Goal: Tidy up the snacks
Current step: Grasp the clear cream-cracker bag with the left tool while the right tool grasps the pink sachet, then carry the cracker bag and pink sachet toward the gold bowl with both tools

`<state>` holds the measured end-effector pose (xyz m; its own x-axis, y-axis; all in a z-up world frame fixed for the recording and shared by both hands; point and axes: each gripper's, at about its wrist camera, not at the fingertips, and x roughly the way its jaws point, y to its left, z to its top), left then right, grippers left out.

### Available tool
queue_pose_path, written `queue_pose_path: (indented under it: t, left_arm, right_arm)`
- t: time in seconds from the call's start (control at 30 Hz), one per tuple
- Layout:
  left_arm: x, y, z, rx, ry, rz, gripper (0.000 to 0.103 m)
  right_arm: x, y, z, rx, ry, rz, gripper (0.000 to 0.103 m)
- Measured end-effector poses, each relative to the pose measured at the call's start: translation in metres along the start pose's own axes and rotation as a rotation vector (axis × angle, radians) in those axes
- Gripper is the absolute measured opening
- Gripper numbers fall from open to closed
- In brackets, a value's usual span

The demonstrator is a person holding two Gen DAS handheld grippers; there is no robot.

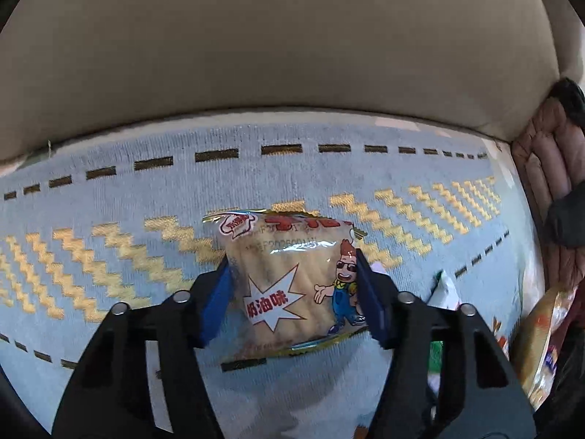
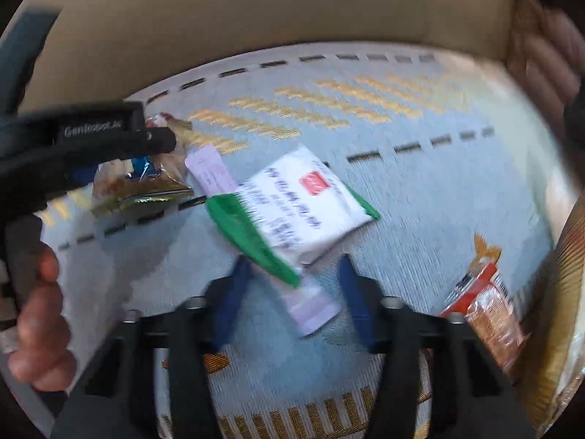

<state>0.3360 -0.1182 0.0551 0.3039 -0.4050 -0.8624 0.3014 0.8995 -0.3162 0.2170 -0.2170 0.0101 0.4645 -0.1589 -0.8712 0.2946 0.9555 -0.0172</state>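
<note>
My left gripper [image 1: 292, 267] is shut on a clear, gold-edged snack packet [image 1: 289, 285] with a cartoon figure and a white starburst, its blue pads [image 1: 215, 303] pressing both sides. It hangs just above a light blue patterned mat [image 1: 109, 197]. The right wrist view shows that same packet [image 2: 146, 186] at the left, held by the left gripper [image 2: 161, 153]. My right gripper [image 2: 292, 261] is open above a white and green packet [image 2: 296, 201] that lies across a lilac packet [image 2: 314, 311], whose near end sits between the blue fingers [image 2: 230, 303].
A beige sofa back [image 1: 256, 36] rises behind the mat. A red and orange packet [image 2: 486, 307] and a large golden bag [image 2: 563, 292] lie at the right. A person's hand [image 2: 40, 314] holds the left gripper's handle. A pink quilted garment [image 1: 548, 153] sits at the far right.
</note>
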Motion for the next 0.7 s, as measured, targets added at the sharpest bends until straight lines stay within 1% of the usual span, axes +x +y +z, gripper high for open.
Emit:
queue_pose_path:
  t: [0.07,0.2,0.27,0.33,0.43,0.5,0.63,0.7]
  left_arm:
    - [-0.008,-0.001,-0.01,0.036,0.001,0.008,0.059]
    - [-0.036,0.006,-0.044,0.069,0.012,-0.028,0.058]
    - [-0.049,0.012,-0.06,0.062,0.021,-0.041,0.058]
    - [-0.069,0.017,-0.083,0.062,0.034,-0.053,0.058]
    - [-0.101,0.025,-0.119,0.054,0.035,-0.062,0.058]
    - [-0.121,0.03,-0.142,0.036,0.036,-0.087,0.058]
    - [-0.158,0.032,-0.193,0.0,0.039,-0.094,0.058]
    - [-0.166,0.027,-0.213,-0.007,0.041,-0.095,0.058]
  right_arm:
    - [-0.005,0.009,-0.008,-0.026,0.001,0.014,0.021]
    - [-0.019,0.014,-0.036,-0.017,0.039,0.088,0.02]
    - [-0.03,0.013,-0.055,-0.015,0.063,0.145,0.02]
    - [-0.044,0.013,-0.084,-0.02,0.091,0.206,0.02]
    - [-0.064,0.011,-0.125,-0.015,0.128,0.258,0.02]
    - [-0.078,0.008,-0.147,-0.009,0.139,0.261,0.02]
    - [-0.104,-0.004,-0.19,0.027,0.164,0.257,0.02]
    - [-0.114,-0.014,-0.21,0.053,0.171,0.238,0.02]
